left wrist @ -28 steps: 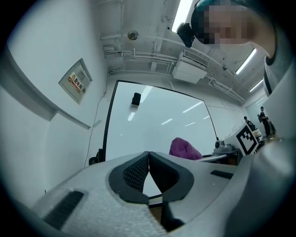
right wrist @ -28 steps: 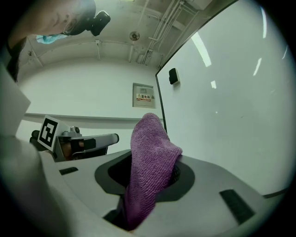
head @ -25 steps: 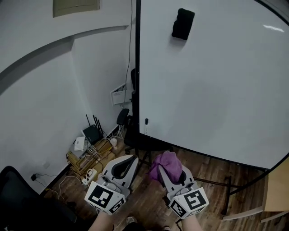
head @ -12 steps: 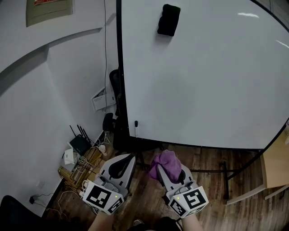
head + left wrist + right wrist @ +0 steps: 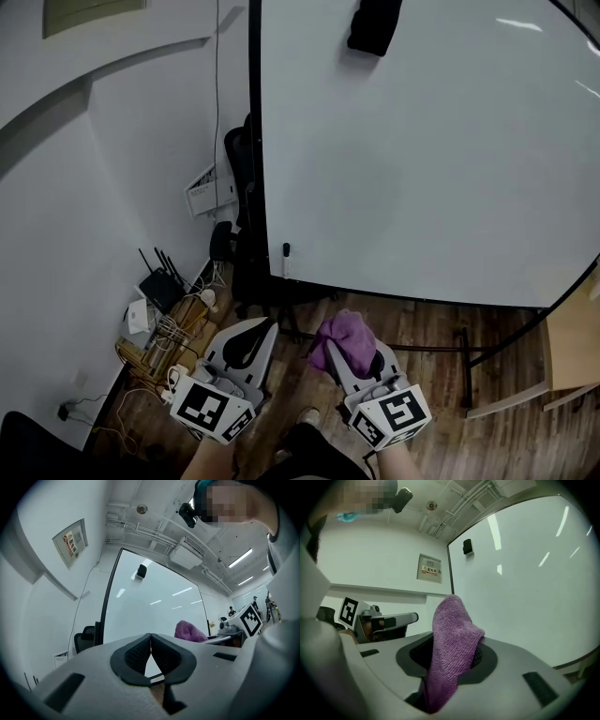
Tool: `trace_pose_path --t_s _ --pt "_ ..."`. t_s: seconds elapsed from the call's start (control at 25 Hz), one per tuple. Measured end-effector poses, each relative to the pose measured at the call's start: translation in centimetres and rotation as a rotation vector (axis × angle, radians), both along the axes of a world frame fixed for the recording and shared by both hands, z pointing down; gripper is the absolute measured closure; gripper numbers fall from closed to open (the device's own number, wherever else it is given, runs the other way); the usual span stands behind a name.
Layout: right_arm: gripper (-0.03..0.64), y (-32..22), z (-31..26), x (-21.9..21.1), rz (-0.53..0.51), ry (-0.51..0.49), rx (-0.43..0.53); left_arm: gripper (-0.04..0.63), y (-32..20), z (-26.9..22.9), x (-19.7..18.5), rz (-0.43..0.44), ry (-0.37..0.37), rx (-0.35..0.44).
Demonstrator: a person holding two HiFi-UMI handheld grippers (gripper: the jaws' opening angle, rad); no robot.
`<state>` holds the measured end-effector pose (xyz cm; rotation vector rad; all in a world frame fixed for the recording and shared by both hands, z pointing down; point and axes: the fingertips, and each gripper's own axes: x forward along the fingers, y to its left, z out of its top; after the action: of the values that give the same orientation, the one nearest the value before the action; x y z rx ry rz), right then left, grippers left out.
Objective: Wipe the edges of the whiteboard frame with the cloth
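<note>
A large whiteboard (image 5: 431,159) stands ahead, with a black frame down its left edge (image 5: 254,141) and along its bottom edge (image 5: 412,300). My right gripper (image 5: 349,354) is shut on a purple cloth (image 5: 343,338), which bunches up out of the jaws, below and short of the board's bottom edge. The right gripper view shows the cloth (image 5: 451,641) standing up between the pads, with the board's left frame (image 5: 451,569) behind it. My left gripper (image 5: 251,339) is shut with nothing in it, its pads (image 5: 151,656) meeting.
A black eraser (image 5: 375,25) sticks to the board near its top. A marker (image 5: 286,251) hangs at the lower left corner. A black office chair (image 5: 234,234), a router (image 5: 161,286), cables and boxes (image 5: 178,328) crowd the floor by the left wall. The board's stand legs (image 5: 464,361) rest on wood floor.
The view has swung slightly, so the whiteboard sits a little higher and further right. Both grippers stay low in front of me, the right one still shut on the cloth.
</note>
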<state>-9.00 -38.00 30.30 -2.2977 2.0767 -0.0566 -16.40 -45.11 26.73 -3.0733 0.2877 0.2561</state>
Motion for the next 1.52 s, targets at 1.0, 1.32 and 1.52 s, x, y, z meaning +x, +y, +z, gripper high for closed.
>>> trace_pose_path --t_s 1.0,1.32,1.52 --pt "0.500 -15.9 6.7 7.6 -0.068 -0.096 -0.107 0.578 -13.4 2.1 8.2 -0.031 -0.066 0.014" --pt "0.495 -17.4 8.5 6.7 -0.042 -0.110 -0.139 0.578 -14.6 2.6 8.1 0.028 -0.085 0.010" --pt "0.495 -17.2 9.5 6.2 0.035 -0.145 -0.158 0.578 -14.5 2.5 7.5 0.100 -0.095 0.015"
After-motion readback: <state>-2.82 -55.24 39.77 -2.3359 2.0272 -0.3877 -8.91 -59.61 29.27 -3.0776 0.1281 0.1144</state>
